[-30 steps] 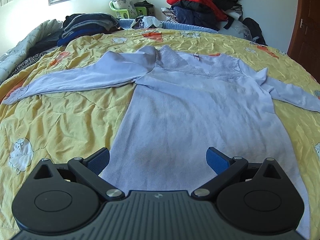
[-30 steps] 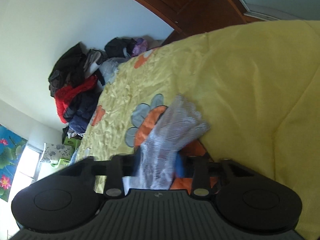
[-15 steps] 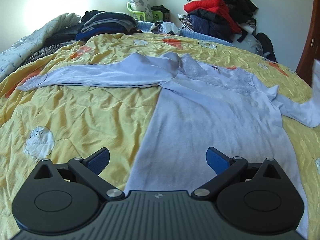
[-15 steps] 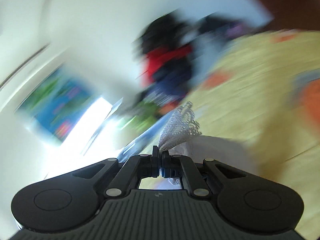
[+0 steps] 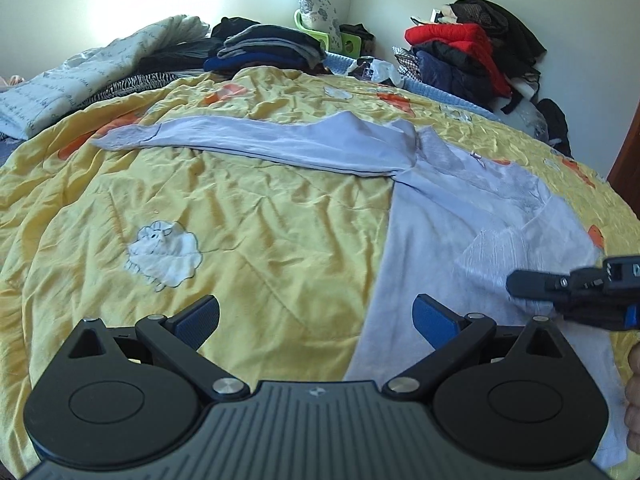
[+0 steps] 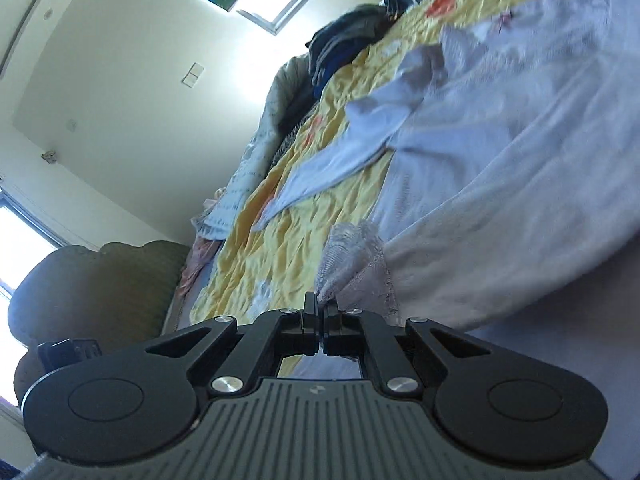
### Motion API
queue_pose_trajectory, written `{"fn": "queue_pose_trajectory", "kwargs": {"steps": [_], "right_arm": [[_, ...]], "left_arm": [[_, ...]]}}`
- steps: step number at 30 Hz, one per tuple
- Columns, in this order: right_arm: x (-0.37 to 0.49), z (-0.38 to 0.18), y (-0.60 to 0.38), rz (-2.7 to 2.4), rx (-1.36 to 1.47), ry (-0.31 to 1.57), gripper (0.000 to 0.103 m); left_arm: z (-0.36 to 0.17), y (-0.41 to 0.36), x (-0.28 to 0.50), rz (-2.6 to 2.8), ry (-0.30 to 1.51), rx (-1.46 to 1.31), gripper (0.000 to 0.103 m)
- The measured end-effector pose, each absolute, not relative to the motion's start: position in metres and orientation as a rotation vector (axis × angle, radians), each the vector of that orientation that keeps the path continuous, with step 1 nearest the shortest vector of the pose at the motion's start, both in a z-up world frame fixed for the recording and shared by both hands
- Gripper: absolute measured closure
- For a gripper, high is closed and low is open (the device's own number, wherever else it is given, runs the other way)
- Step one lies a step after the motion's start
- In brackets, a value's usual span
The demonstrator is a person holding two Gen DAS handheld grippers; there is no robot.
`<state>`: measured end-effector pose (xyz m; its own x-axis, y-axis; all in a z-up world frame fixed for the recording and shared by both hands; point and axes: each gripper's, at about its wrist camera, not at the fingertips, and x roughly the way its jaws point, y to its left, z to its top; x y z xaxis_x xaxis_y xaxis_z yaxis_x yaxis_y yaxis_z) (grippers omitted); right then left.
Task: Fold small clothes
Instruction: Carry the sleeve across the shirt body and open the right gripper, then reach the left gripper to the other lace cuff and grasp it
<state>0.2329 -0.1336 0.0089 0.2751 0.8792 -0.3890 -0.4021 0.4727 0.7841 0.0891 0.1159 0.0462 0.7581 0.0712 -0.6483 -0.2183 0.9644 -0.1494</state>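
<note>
A pale lilac long-sleeved top point(image 5: 448, 232) lies spread on the yellow quilt point(image 5: 248, 224), its left sleeve point(image 5: 256, 142) stretched out to the left. My left gripper point(image 5: 316, 314) hovers open over the top's left edge, nothing between its blue pads. My right gripper point(image 6: 321, 307) is shut on the lacy cuff point(image 6: 348, 256) of the right sleeve, which is drawn across the body of the top point(image 6: 500, 128). In the left wrist view the right gripper point(image 5: 516, 282) comes in from the right edge with that lacy cuff point(image 5: 488, 256) over the garment.
Folded dark clothes point(image 5: 268, 46) and a pale rolled blanket point(image 5: 92, 76) lie at the bed's far side. A heap with a red jacket point(image 5: 460, 46) stands at the back right. A wooden door point(image 5: 628, 160) is at the right edge. A dark green chair point(image 6: 92, 292) sits beside the bed.
The right gripper swung fast from the bed's right side over the top, carrying the lacy cuff and folding the sleeve inward. The left gripper shifted left, staying open.
</note>
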Motion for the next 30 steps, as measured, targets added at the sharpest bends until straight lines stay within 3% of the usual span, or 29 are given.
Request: {"fn": "queue_pose_trajectory", "kwargs": {"steps": [10,13,14,15,18,25,29,30], "right_arm": [[0.205,-0.014,-0.113,0.906,0.492,0.99,0.095],[0.193,-0.007,-0.097,0.866,0.307,0.972,0.077],[0.187,-0.006,-0.092,0.86,0.245,0.967,0.06],[0.181,-0.005,-0.089,0.873,0.215,0.956,0.054],[0.166,0.0,-0.084,0.921,0.183,0.972,0.048],[0.144,0.016,-0.087,1.034,0.127,0.973,0.047],[0.171,0.018,-0.104,0.986,0.369,0.982,0.047],[0.177,0.016,-0.105,0.985,0.427,0.981,0.043]], "left_arm": [[0.054,0.135,0.071,0.168,0.641,-0.254,0.0],[0.058,0.14,0.067,0.178,0.629,-0.255,0.0],[0.06,0.142,0.065,0.181,0.623,-0.259,0.0],[0.061,0.143,0.063,0.184,0.619,-0.261,0.0],[0.063,0.146,0.058,0.194,0.61,-0.263,0.0],[0.069,0.152,0.052,0.218,0.6,-0.253,0.0],[0.07,0.151,0.051,0.217,0.597,-0.254,0.0],[0.07,0.15,0.052,0.214,0.602,-0.255,0.0]]}}
